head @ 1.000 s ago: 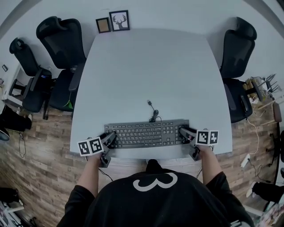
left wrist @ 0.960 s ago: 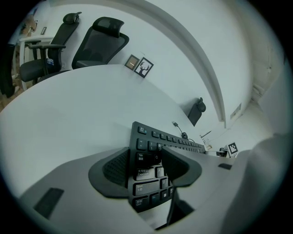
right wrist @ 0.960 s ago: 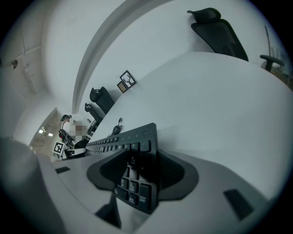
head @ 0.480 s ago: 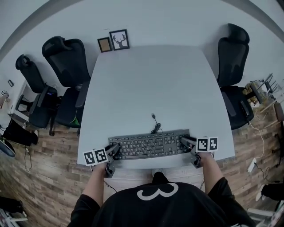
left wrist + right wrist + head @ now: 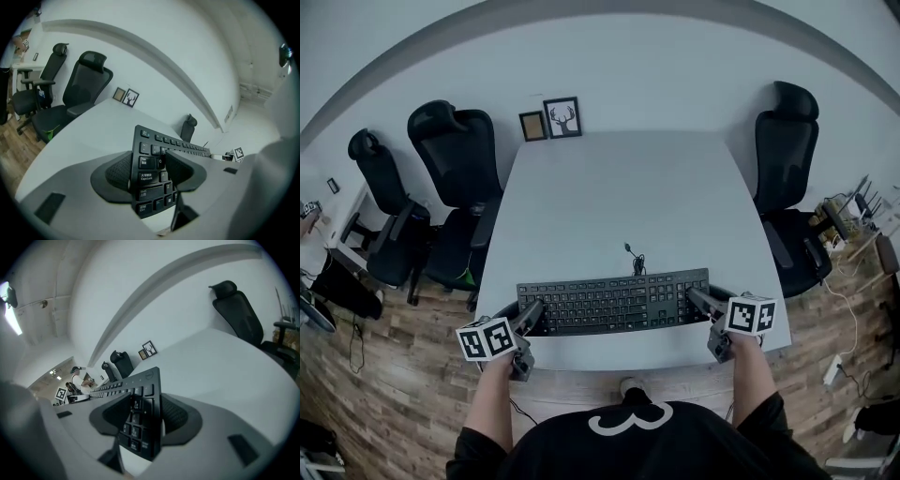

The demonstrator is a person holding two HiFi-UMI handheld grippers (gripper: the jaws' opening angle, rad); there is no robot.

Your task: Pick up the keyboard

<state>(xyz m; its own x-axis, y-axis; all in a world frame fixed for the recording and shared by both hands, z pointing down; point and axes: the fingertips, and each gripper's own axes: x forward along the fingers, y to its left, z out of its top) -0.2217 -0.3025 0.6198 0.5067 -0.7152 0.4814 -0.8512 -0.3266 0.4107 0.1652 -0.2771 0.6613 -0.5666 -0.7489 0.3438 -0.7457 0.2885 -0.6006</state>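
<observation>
A black keyboard (image 5: 614, 302) stretches across the near part of the white table (image 5: 619, 187), held at both ends and seemingly lifted a little off it. My left gripper (image 5: 532, 317) is shut on its left end, and in the left gripper view the pads (image 5: 121, 172) clamp the keyboard (image 5: 149, 180) by the Caps Lock keys. My right gripper (image 5: 701, 302) is shut on the right end, with the keypad edge of the keyboard (image 5: 140, 416) pinched between its pads (image 5: 174, 416). The keyboard's cable (image 5: 636, 258) trails toward the table's middle.
Two black office chairs (image 5: 455, 159) (image 5: 380, 178) stand left of the table and one chair (image 5: 783, 131) on the right. Two small picture frames (image 5: 562, 117) lean at the table's far edge. Cables and clutter lie on the wooden floor (image 5: 848, 309) to the right.
The keyboard and both grippers have come up toward the camera and look larger, while the table has dropped back in the picture. Both grips on the keyboard's ends have held.
</observation>
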